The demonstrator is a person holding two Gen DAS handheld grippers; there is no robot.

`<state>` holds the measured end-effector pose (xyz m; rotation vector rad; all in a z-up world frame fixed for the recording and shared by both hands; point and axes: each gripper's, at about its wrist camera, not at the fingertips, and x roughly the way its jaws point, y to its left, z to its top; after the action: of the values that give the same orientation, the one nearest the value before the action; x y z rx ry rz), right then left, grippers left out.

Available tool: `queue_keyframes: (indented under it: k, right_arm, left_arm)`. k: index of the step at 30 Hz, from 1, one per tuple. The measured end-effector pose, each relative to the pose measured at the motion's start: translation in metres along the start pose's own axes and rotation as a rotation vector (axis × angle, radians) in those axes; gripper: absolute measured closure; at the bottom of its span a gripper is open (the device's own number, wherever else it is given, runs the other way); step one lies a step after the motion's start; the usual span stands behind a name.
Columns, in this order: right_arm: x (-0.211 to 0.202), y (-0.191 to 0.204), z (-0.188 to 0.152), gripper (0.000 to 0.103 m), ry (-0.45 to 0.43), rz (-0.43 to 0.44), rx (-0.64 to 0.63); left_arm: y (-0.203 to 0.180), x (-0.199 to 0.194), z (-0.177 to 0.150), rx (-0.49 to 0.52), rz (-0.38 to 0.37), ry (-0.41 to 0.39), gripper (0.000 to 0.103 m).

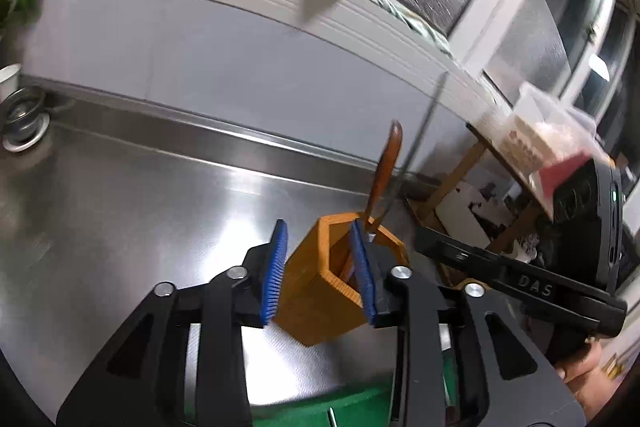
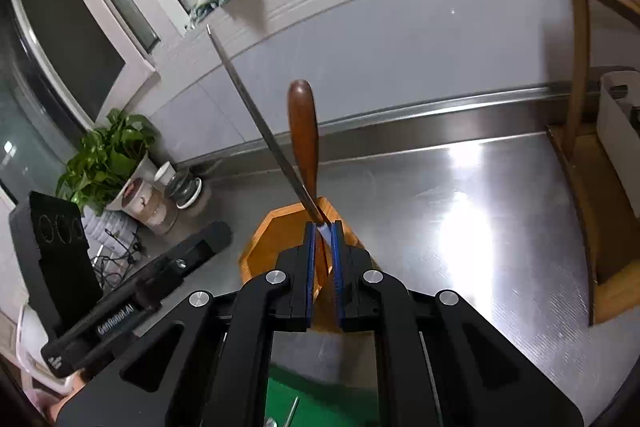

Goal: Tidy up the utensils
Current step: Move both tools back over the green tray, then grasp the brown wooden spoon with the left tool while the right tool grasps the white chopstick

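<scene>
An orange hexagonal wooden holder (image 1: 320, 279) (image 2: 272, 243) stands on the steel counter (image 1: 140, 207). A brown wooden handle (image 1: 385, 169) (image 2: 303, 135) and a thin metal utensil (image 1: 420, 131) (image 2: 256, 119) stick up from it. My left gripper (image 1: 320, 267) is open, its blue pads either side of the holder's near wall. My right gripper (image 2: 323, 251) is shut on the thin metal utensil just above the holder's rim. It shows in the left wrist view as a black arm at the right.
A green mat (image 1: 320, 407) (image 2: 320, 399) with a metal utensil lies at the near edge. A potted plant (image 2: 108, 155), cups and a metal dish (image 1: 22, 115) stand left. A wooden rack (image 2: 580, 147) stands right. A raised steel ledge (image 1: 240, 143) runs behind.
</scene>
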<state>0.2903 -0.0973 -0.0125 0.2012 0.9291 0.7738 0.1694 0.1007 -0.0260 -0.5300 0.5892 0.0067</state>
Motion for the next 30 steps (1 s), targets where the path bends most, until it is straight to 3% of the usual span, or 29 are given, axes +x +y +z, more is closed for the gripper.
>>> queue_keyframes:
  k: [1,3,5,8,11,17,23,27,30]
  right_arm:
    - [-0.011,-0.002,-0.002,0.093,-0.01,0.023,0.017]
    - [-0.027,-0.004,-0.006,0.093,-0.013,0.048,0.034]
    - [-0.043,-0.01,-0.015,0.092,0.019,0.059,0.044]
    - [-0.064,-0.01,-0.035,0.092,0.081,0.037,0.01]
    - [-0.076,-0.011,-0.056,0.092,0.187,0.028,0.011]
    - [-0.086,-0.014,-0.099,0.092,0.407,-0.094,0.022]
    - [-0.078,-0.025,-0.127,0.092,0.608,-0.165,0.132]
    - [-0.073,-0.032,-0.138,0.092,0.662,-0.211,0.183]
    - [-0.069,-0.03,-0.141,0.092,0.678,-0.238,0.182]
  left_arm:
    - [0.002,-0.007,0.001,-0.021,-0.013,-0.005,0.067]
    - [0.005,-0.031,-0.001,-0.058,-0.045,-0.023,0.048]
    - [0.008,-0.042,-0.007,-0.071,-0.051,-0.005,0.045]
    - [0.013,-0.06,-0.019,-0.112,-0.068,0.053,0.044]
    - [0.012,-0.073,-0.03,-0.126,-0.062,0.156,0.025]
    - [0.003,-0.088,-0.062,-0.022,0.038,0.378,0.025]
    - [0.005,-0.083,-0.095,-0.04,0.127,0.608,0.026]
    - [0.009,-0.084,-0.109,-0.063,0.151,0.692,0.035]
    - [0.011,-0.084,-0.115,-0.055,0.184,0.72,0.035]
